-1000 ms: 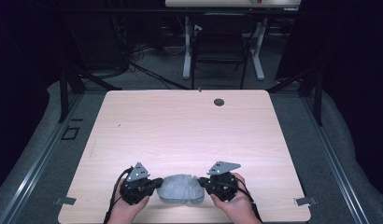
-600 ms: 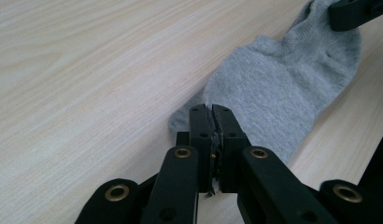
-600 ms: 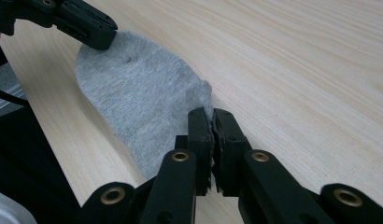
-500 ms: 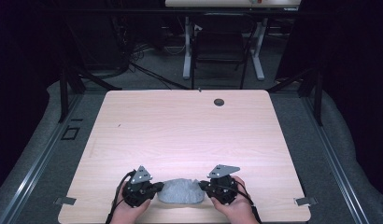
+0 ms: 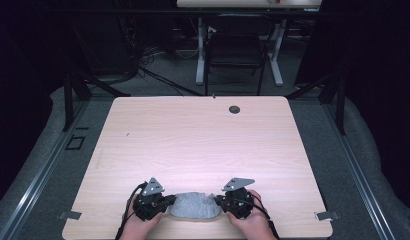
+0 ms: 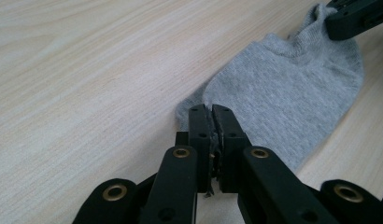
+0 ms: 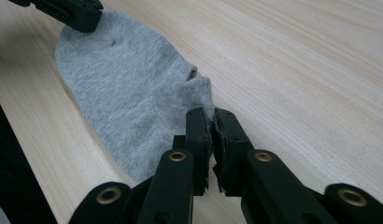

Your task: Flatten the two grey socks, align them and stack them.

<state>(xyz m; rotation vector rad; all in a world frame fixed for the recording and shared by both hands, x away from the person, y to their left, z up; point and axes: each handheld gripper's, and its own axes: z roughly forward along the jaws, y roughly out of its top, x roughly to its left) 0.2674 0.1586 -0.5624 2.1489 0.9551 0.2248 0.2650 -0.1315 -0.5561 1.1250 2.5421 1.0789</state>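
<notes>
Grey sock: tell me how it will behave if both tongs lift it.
The grey sock looks thin and knitted, so it will probably sag between the left tongs and right tongs. It likely weighs little. Its puckered edges suggest it stretches rather than slips.

Dark room; grey floor (image 5: 343, 145); possibly desk legs (image 5: 200, 55) behind.

The high view looks forward and down from above the near edge of the light wooden table (image 5: 203, 145). Each hand-held gripper's camera sits close over its own black jaws, facing the other; all three share the flat grey knitted sock (image 5: 194, 205).
</notes>
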